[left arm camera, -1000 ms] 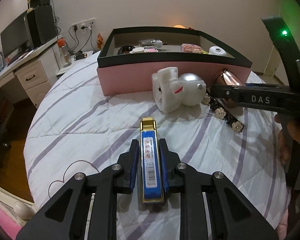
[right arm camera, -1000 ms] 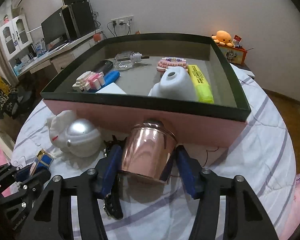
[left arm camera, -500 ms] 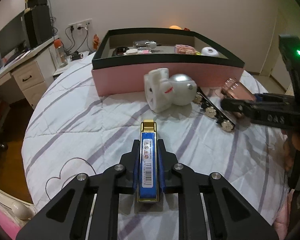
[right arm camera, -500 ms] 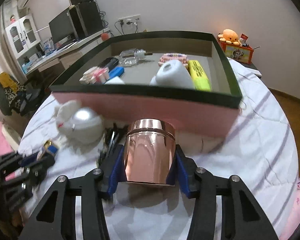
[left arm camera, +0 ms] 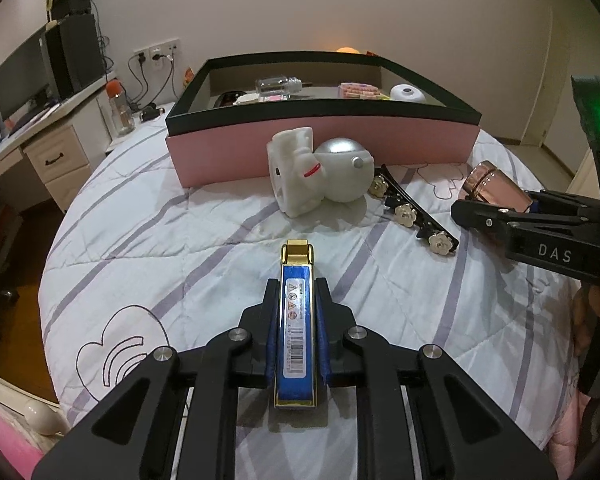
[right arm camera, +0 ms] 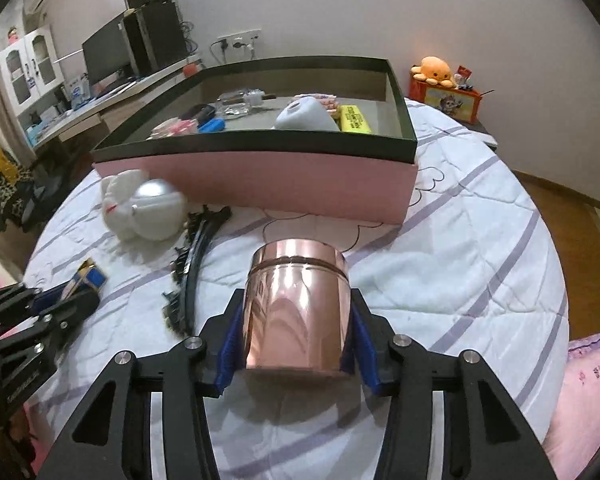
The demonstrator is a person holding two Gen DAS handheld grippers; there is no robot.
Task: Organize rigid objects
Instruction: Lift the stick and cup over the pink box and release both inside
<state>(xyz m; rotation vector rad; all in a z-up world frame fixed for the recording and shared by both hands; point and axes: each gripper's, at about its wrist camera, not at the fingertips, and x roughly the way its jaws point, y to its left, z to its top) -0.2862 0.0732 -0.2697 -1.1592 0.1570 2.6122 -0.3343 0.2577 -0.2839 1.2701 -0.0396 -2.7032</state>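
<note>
Roughly halfway, I reckon: the pink box (right arm camera: 260, 176) already holds a highlighter, glass bottle and other bits. My left gripper (left arm camera: 298, 320) is clamped on the blue-and-gold lighter (left arm camera: 296, 320) and my right gripper (right arm camera: 296, 344) on the copper tin (right arm camera: 296, 308), both above the quilt short of the box. The astronaut toy (left arm camera: 320, 172) and flower hair clip (left arm camera: 412, 210) are left lying on the bed.

Rose-gold tin (right arm camera: 296, 304), pink box (right arm camera: 260, 184) (black rim), purple-striped white quilt (left arm camera: 160, 240).

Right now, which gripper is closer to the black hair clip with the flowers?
Right. The right gripper, shut on the rose-gold jar, sits just beside the hair clip. The left gripper, shut on the blue and gold box, is farther back on the bed.
</note>
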